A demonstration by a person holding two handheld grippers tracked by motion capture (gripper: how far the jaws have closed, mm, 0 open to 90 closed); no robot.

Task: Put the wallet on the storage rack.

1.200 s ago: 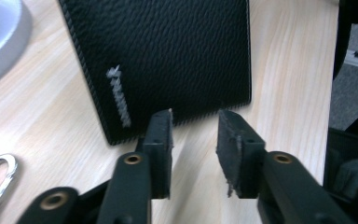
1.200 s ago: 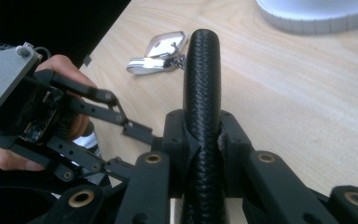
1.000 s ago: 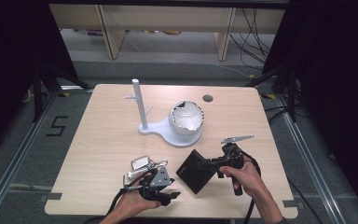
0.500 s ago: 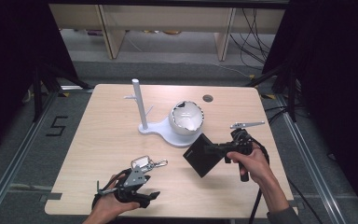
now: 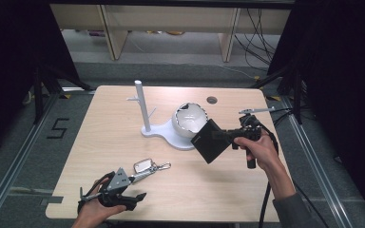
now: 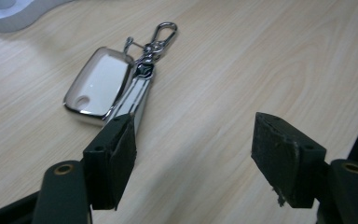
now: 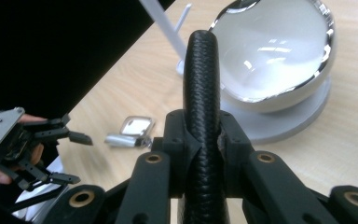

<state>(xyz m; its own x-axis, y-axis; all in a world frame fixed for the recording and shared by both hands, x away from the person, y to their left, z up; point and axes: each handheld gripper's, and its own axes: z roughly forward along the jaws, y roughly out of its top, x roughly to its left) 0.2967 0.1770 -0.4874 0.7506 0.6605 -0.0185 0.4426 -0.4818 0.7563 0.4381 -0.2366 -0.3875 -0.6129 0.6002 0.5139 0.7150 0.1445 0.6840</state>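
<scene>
- Left gripper (image 5: 138, 187) sits low at the table's (image 5: 275, 190) near edge — its jaws have just been opening and stand apart, nothing between them.
- Key fob (image 6: 100, 86) lies flat on the table just beyond the left jaw, its strap running under that jaw's tip and its clip (image 6: 161, 35) pointing away.
- Right gripper (image 7: 203, 140) is raised over the right side, jaws clamped on the edge of a black wallet (image 5: 210, 141) — the wallet hangs in the air, tilted.
- Behind the wallet, a white bowl (image 5: 188, 118) rests on a white stand (image 5: 164, 134) with an upright post (image 5: 141, 102).
</scene>
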